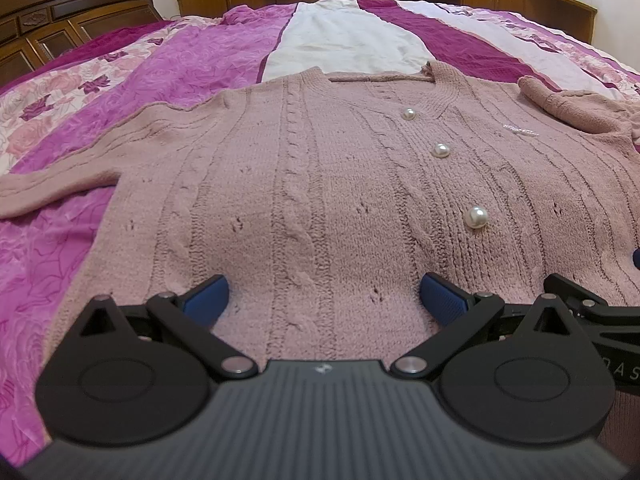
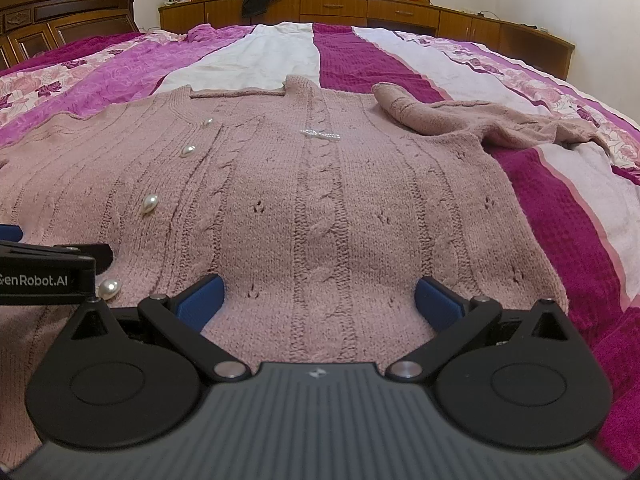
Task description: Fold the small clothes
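The pink cardigan lay flat on the bed, hem nearest both tools. The left tool and right tool gaped, grasping nothing. Pinching only 1 knit layer could drag the cardigan crooked.

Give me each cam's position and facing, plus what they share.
Left wrist: low at the cardigan hem, facing the neckline and headboard; own left gripper open, right gripper's edge at far right.
Right wrist: beside it, same heading; right gripper open, left gripper's arm intruding at left.
Shared: cardigan, pearl buttons, bedspread.
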Tool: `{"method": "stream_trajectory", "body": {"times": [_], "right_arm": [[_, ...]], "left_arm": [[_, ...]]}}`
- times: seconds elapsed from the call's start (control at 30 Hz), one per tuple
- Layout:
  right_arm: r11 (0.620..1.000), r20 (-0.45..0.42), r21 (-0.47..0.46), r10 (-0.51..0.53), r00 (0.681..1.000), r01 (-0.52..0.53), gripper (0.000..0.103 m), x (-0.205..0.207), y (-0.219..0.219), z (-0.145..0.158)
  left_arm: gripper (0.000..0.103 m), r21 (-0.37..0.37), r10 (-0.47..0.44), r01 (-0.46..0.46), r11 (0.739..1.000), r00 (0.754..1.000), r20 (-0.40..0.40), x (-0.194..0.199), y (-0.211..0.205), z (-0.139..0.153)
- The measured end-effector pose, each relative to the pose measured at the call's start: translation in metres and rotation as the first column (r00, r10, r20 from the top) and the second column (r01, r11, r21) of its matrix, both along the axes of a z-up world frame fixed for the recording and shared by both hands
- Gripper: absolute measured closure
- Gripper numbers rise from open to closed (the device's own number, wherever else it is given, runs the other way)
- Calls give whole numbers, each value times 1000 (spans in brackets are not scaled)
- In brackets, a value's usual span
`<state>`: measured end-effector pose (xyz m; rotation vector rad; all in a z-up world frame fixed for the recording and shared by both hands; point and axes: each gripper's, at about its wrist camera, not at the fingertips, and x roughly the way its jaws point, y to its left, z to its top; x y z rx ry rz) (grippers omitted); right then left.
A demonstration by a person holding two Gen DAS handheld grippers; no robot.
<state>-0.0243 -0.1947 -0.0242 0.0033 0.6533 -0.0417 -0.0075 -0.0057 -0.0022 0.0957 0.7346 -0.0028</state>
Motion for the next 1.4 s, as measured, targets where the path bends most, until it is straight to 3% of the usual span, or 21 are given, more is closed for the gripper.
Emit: {"method": "stream_trajectory", "body": {"times": [1.4], "right_arm": [[1000,-4,18,-6,1000,6,0,1,-2,0]], "left_arm": [[0,-3,-1,1,1000,1000,3,-1,0,0]]}}
